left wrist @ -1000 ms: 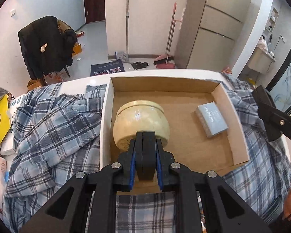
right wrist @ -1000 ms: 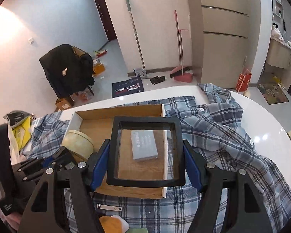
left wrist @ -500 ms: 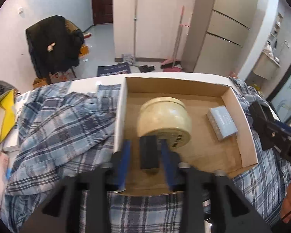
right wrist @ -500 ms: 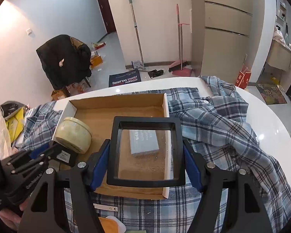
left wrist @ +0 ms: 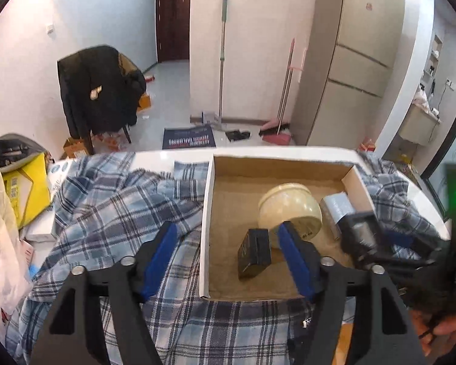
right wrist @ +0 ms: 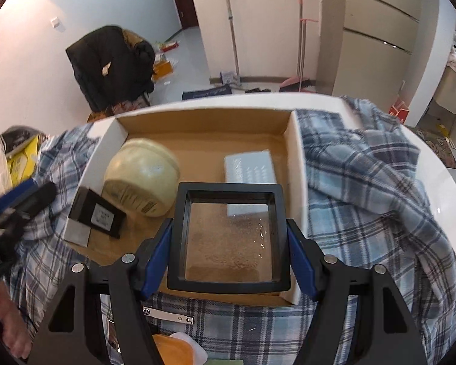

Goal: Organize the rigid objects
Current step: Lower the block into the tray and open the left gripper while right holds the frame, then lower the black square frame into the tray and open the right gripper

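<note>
While right tongs [right wrist: 229, 251] grip black frame [right wrist: 228, 237], it lies flat.

Shallow brown cardboard box [right wrist: 298, 164]: open-topped. Left half crowded by round cream tin [right wrist: 141, 176] and small black box [right wrist: 97, 213]; pale blue-grey slab [right wrist: 249, 172] at right wall. Back floor bare.

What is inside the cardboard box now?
The box holds a cream jar, a small black box leaning beside it, and a grey pack. The right claw holds a black frame over the floor, covering part of it.
</note>
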Tool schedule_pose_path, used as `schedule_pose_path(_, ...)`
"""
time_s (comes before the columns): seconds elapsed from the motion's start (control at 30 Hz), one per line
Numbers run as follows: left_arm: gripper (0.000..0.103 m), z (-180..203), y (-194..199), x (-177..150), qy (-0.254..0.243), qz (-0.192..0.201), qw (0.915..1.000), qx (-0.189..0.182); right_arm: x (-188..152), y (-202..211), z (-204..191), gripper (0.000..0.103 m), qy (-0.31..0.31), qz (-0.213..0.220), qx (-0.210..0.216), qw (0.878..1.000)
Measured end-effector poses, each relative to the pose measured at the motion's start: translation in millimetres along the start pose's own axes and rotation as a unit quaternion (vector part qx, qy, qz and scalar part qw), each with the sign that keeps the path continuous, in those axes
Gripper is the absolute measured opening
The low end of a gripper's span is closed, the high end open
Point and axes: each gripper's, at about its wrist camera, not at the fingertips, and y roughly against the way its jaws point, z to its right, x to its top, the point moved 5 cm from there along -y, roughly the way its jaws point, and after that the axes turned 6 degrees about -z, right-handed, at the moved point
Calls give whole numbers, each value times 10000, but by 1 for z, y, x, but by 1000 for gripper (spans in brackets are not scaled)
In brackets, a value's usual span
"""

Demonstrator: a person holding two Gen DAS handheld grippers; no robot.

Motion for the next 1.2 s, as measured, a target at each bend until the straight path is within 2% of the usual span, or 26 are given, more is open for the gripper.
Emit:
schedule_pose_path(0.2, 72, -2, 13, 4, 36, 206, 9998, 11, -1, -16, -2, 69, -23, -129, -141, 9998)
schedule_pose_path(0.43, 72, -19, 9, 6, 245, 244, 9992, 203, 23, -17, -13, 69, -1, -22, -414, 9991)
schedule_pose_path(0.57, 72, -31, -4, 3, 461, -52, 9986, 240, 33, -26, -29, 69, -19, -188, -109, 9998)
schedule_pose_path(0.63, 72, -37, -5, 3, 587, -32, 9981, 176, 37, -33, -36, 69, -90, -256, 27, 9996)
schedule_pose_path(0.9, 72, -41, -6, 4, 546, -14, 9983, 220, 48, -45, -44, 69, -261, -216, 415, 9986)
schedule_pose_path(1.03, 72, -36, -2, 5, 439, 59, 9988, 224, 53, -40, -37, 80, -372, -30, 544, 9978)
schedule_pose_path(1.2, 72, -30, 12, 9, 333, 337, 9987, 191, 50, -17, -27, 80, -385, 112, 443, 9982)
